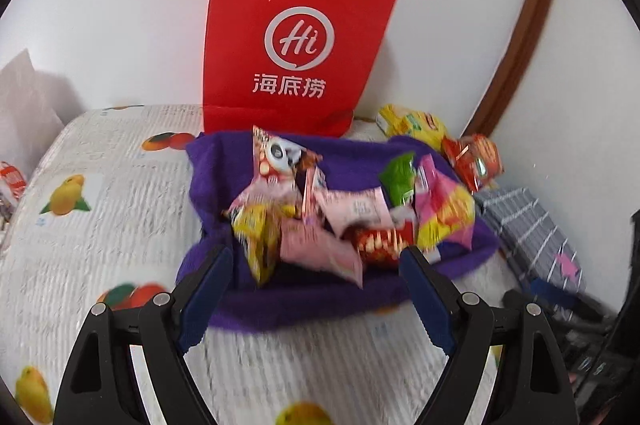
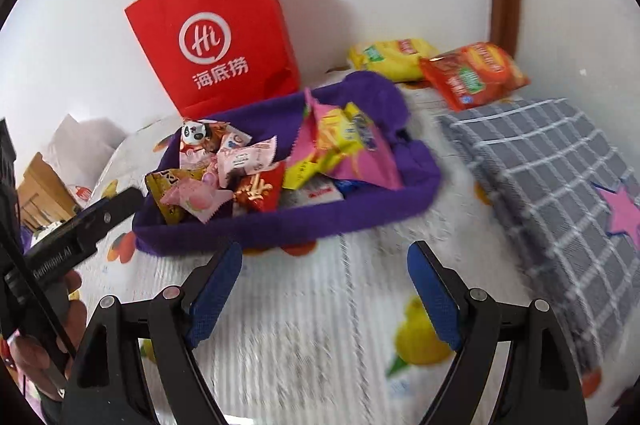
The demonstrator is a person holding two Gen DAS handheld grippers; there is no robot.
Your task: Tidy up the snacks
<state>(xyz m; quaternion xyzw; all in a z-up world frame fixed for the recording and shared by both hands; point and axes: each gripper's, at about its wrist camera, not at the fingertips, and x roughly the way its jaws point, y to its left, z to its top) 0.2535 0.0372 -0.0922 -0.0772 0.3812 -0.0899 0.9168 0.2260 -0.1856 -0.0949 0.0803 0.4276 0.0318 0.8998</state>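
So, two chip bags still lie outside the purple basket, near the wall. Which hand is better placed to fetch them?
Probably the right gripper: open, empty, and on the side of the purple basket where the yellow bag and orange bag lie.

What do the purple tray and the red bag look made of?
Purple tray: soft fabric, probably plush or fleece; the fuzzy matte walls sag and bulge. Red bag: matte paper, judging by its crisp folds and flat sides, with thin white cord handles, likely twisted paper.
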